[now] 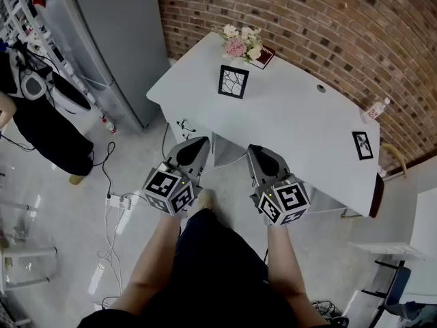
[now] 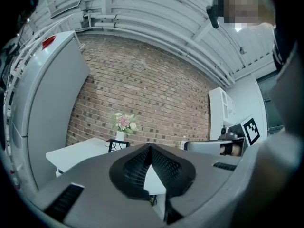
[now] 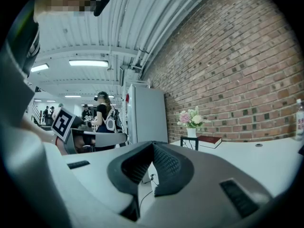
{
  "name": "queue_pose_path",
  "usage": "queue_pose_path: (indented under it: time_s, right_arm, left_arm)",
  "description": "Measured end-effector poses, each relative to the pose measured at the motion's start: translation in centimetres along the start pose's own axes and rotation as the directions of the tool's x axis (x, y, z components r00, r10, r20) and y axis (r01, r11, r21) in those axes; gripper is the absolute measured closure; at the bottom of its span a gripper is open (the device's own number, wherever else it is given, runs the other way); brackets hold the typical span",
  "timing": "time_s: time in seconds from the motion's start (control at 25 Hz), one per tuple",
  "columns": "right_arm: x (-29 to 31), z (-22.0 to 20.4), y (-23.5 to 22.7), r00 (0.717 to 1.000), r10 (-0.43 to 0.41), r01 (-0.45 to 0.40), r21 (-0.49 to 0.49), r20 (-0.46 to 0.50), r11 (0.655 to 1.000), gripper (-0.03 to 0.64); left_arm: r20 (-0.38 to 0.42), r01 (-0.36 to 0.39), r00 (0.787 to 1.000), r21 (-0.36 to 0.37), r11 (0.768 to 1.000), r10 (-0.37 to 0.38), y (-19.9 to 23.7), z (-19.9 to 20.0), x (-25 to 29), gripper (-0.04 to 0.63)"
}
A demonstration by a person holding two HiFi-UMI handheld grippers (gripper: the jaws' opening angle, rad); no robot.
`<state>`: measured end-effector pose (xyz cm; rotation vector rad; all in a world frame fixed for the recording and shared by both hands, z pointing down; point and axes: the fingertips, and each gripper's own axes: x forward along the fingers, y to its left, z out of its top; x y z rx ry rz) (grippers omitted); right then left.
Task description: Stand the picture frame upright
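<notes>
Both grippers hang just off the near edge of the white table [image 1: 300, 115]. Our left gripper [image 1: 194, 147] has its jaws pressed together with nothing between them, and our right gripper [image 1: 259, 154] is likewise closed and empty. We see two dark-rimmed frames on the table. One, the patterned frame [image 1: 233, 81], stands up toward the table's far-left end, just in front of the flower vase [image 1: 240, 43] and the book [image 1: 263, 57]. The other, the picture frame [image 1: 362, 145], lies flat near the table's right end, close to the near edge, with the water bottle [image 1: 376, 108] beyond it at the far edge. We take the flat one to be our job, and nothing is touching it yet. We judge it to be light, thin and stiff, probably with a glazed front that is slick and could crack, so it wants a gentle pinch rather than a hard squeeze. Lying flush on the tabletop, it gives a jaw little to get under. We would open the right gripper, which is on its side of the table, take one rim edge across its thickness and tip it up from there, perhaps steadying the opposite rim with the left. Whether it has a prop on its back we cannot tell from here.
</notes>
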<state>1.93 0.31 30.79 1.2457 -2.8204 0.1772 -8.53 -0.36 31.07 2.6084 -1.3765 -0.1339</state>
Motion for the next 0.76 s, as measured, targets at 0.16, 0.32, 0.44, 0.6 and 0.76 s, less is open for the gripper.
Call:
queue_pose_path:
  time_s: [0.16, 0.32, 0.44, 0.6, 0.76]
  right_arm:
    - [-0.14, 0.02, 0.13, 1.0, 0.001, -0.001, -0.005, 0.001, 1.0, 0.614]
    - [-0.44, 0.21, -0.01, 1.0, -0.005, 0.005, 0.0, 0.009, 1.0, 0.614]
    - [-0.6, 0.32, -0.14, 1.0, -0.009, 0.009, 0.006, 0.013, 1.0, 0.614]
    - [-0.58, 0.18, -0.36, 1.0, -0.01, 0.01, 0.009, 0.014, 1.0, 0.614]
    - [-0.45, -0.04, -0.38, 1.0, -0.01, 0.01, 0.011, 0.014, 1.0, 0.613]
  left_arm:
    - [0.002, -0.007, 1.0, 0.004, 1.0, 0.007, -0.01, 0.18, -0.12, 0.595]
    - [0.005, -0.013, 1.0, 0.004, 1.0, 0.013, 0.21, 0.42, -0.38, 0.595]
    - [0.006, -0.019, 1.0, 0.002, 1.0, 0.019, 0.36, 0.52, -0.5, 0.595]
    - [0.007, -0.021, 1.0, 0.002, 1.0, 0.021, 0.46, 0.47, -0.35, 0.595]
    - [0.009, -0.02, 1.0, 0.002, 1.0, 0.02, 0.59, 0.37, -0.35, 0.595]
